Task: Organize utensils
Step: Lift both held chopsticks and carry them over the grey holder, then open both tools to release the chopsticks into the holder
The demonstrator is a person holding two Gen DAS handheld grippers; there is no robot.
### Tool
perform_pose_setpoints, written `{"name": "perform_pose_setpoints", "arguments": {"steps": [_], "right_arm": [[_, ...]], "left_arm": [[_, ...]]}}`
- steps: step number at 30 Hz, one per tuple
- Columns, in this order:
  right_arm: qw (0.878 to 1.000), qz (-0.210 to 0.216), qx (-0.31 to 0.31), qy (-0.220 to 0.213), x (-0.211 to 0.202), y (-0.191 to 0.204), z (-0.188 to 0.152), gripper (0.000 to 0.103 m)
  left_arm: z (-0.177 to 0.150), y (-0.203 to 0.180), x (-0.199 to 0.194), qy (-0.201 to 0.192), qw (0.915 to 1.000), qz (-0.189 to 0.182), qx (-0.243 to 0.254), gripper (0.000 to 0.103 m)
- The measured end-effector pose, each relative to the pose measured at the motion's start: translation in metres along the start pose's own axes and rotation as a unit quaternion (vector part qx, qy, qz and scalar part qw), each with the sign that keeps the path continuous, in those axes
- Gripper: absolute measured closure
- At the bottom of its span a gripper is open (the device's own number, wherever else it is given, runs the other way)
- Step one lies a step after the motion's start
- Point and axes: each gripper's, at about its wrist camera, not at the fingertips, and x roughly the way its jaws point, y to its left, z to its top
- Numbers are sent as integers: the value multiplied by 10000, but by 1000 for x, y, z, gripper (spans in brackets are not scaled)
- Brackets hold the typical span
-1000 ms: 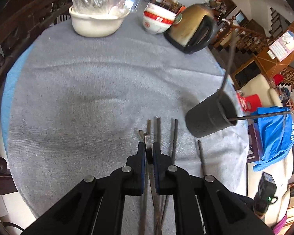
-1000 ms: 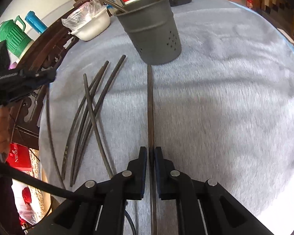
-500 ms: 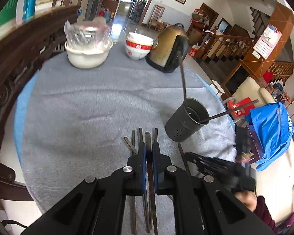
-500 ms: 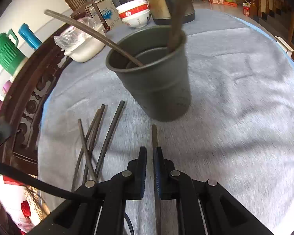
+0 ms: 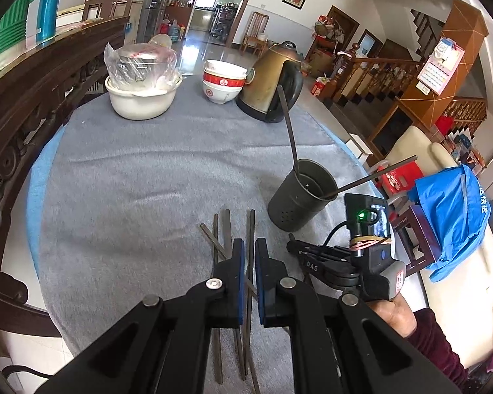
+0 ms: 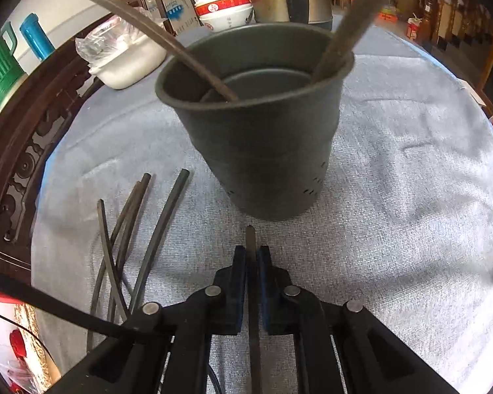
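The grey woven tablecloth (image 6: pixel 394 197) is seen nearer the perforated dark metal cup (image 6: pixel 263 151) than a second ago. One slim dark chopstick (image 6: pixel 251 239) is pinched by the right gripper (image 6: pixel 253 252) before it; another (image 5: pixel 249 229) is clamped in the left gripper (image 5: pixel 249 246).

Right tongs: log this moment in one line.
right tongs: shut on chopstick | holder: upright, two chopsticks inside | left tongs: shut

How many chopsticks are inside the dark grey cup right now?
2. One dark slim chopstick leans over the left rim of the dark grey perforated metal cup, and one leans over the right rim. No others show inside.
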Motion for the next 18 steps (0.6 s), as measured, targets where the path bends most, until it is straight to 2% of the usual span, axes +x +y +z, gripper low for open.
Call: {"name": "perform_pose_setpoints", "arguments": {"steps": [5,8,10,12,14,16,18], "right_arm": [[9992,207,11,-344,-27,-5,-9,96],[9976,335,-39,-601,-48,-2,-13,96],[9962,453,-19,-742,-61,-3,-15,96],[9942,595,46,-896,-75,-3,-19,96],[9921,698,80,-1038,-85,-3,-21,96],[9904,770,102,-1145,-96,-6,-23,96],[9882,849,123,-1265,-108,-8,-24,96]], "left_arm": [[1,3,1,19,10000,72,-2,97],[4,18,8,188,9995,94,-225,97],[5,32,21,476,9979,0,-437,96],[3,50,39,841,9931,-72,-812,95],[1,63,54,1047,9893,-176,-1002,95],[1,72,71,1282,9850,-194,-1135,88],[4,80,88,1428,9821,-7,-1229,81]]}}
